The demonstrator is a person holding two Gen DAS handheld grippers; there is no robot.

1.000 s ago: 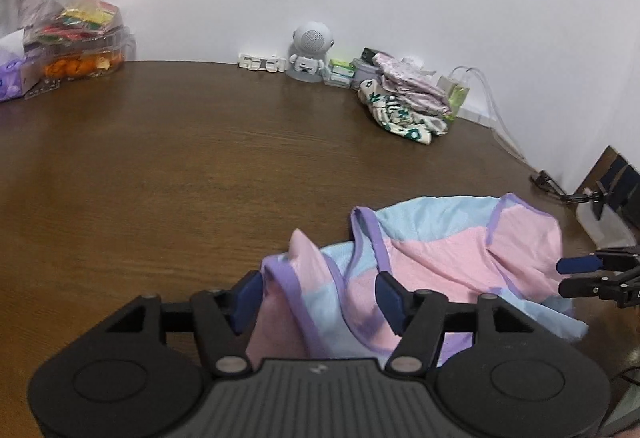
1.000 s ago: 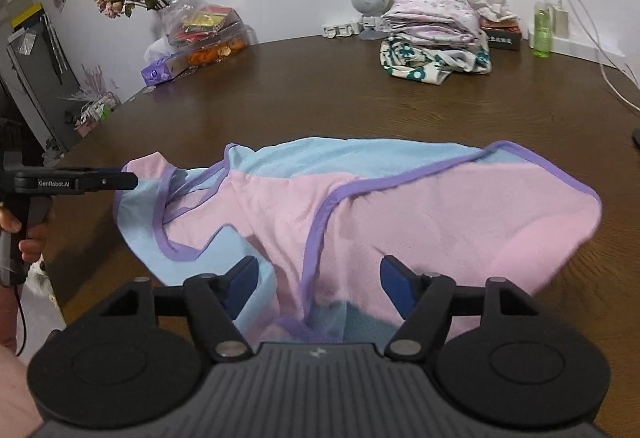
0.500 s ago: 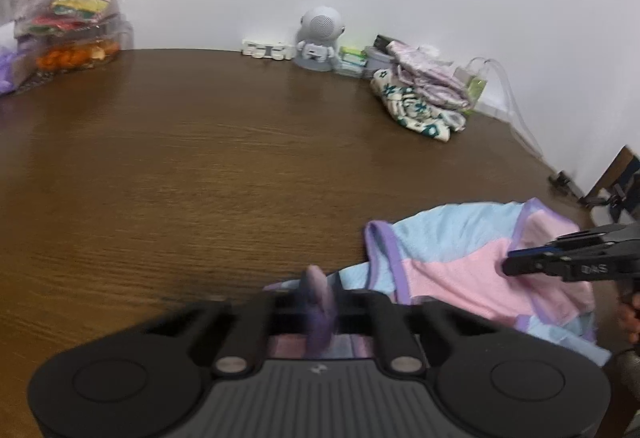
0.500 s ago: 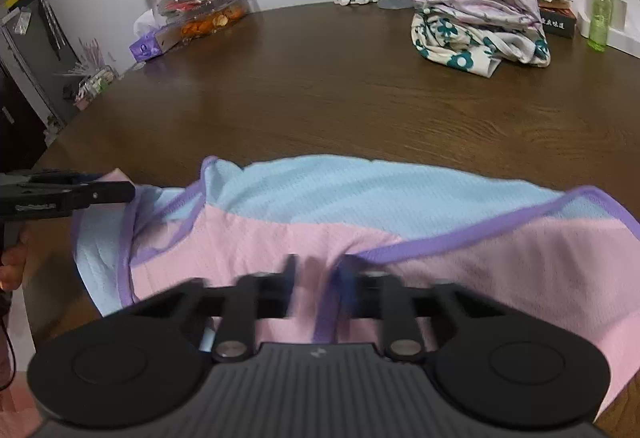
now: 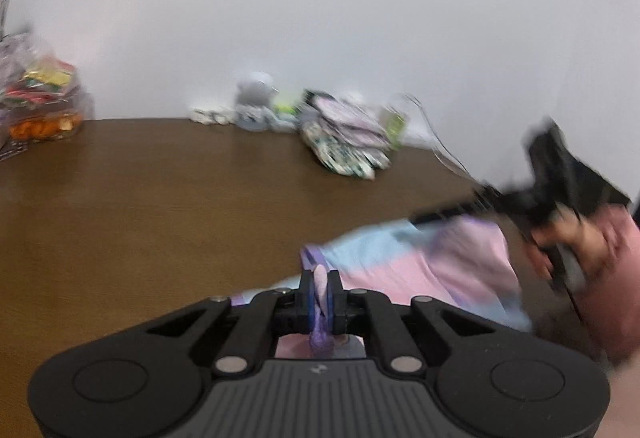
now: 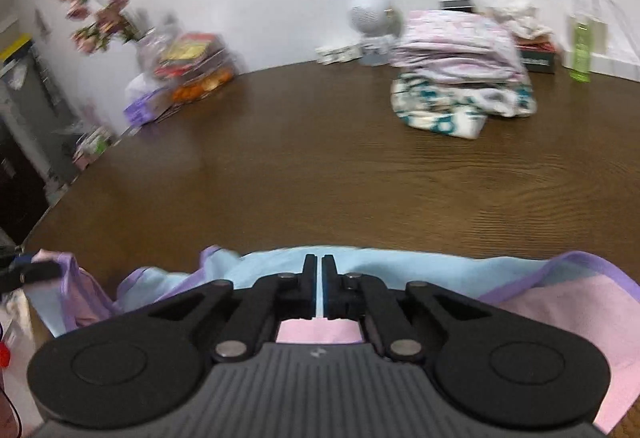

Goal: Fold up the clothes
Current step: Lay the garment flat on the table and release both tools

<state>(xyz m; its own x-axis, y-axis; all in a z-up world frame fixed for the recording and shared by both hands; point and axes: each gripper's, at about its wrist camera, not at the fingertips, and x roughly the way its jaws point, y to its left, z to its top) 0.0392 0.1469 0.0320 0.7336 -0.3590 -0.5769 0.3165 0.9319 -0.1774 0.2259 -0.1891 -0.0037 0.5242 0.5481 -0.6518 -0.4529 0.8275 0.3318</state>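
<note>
A pink and light-blue garment with purple trim (image 5: 440, 262) lies at the near edge of the brown table (image 5: 160, 205). My left gripper (image 5: 320, 292) is shut on a purple-trimmed fold of the garment. My right gripper (image 6: 319, 288) is shut on the garment's (image 6: 400, 266) blue edge. In the left wrist view the right gripper (image 5: 448, 211) shows at the right, blurred, pinching the cloth above the table. The left gripper's tip (image 6: 36, 272) shows at the far left of the right wrist view.
A stack of folded clothes (image 6: 460, 65) sits at the back of the table, with a small white robot-shaped speaker (image 6: 372, 25), a green bottle (image 6: 582, 41) and cables beside it. Snack packages (image 6: 188, 69) and dried flowers (image 6: 100, 17) stand at the back left.
Both grippers went from open around the garment to shut on it. Both have lifted and moved with the cloth; the view is motion-blurred.
</note>
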